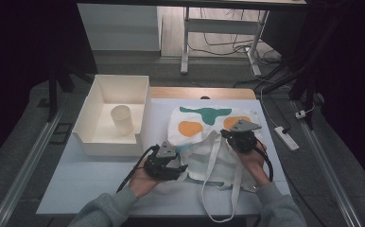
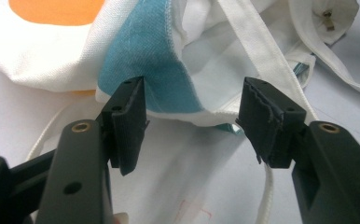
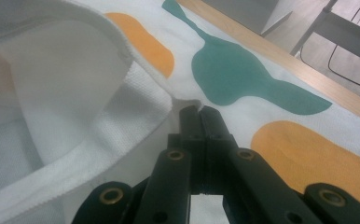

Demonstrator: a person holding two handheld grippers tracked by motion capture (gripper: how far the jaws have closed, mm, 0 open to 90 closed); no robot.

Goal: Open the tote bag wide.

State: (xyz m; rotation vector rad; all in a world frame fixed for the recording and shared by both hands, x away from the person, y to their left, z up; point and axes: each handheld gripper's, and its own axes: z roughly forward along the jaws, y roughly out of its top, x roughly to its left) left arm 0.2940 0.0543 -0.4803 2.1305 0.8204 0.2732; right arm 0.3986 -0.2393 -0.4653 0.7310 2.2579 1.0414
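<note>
A white tote bag (image 1: 204,124) printed with orange and green shapes lies on the table, its mouth toward me. Its long straps (image 1: 212,165) trail to the table's front edge. My left gripper (image 1: 183,166) lies level at the bag's left corner. In the left gripper view its jaws (image 2: 192,116) stand open, and the bag's hem with a blue patch (image 2: 145,51) lies just ahead of them, untouched. My right gripper (image 1: 225,135) is at the mouth's right side. In the right gripper view its jaws (image 3: 199,109) are shut on the raised white rim (image 3: 75,79).
An open white box (image 1: 90,113) stands at the left of the table, close to the bag, with a pale cup (image 1: 122,119) upright inside. A power strip (image 1: 286,137) lies on the floor at the right. Bare tabletop (image 1: 91,179) lies in front of the box.
</note>
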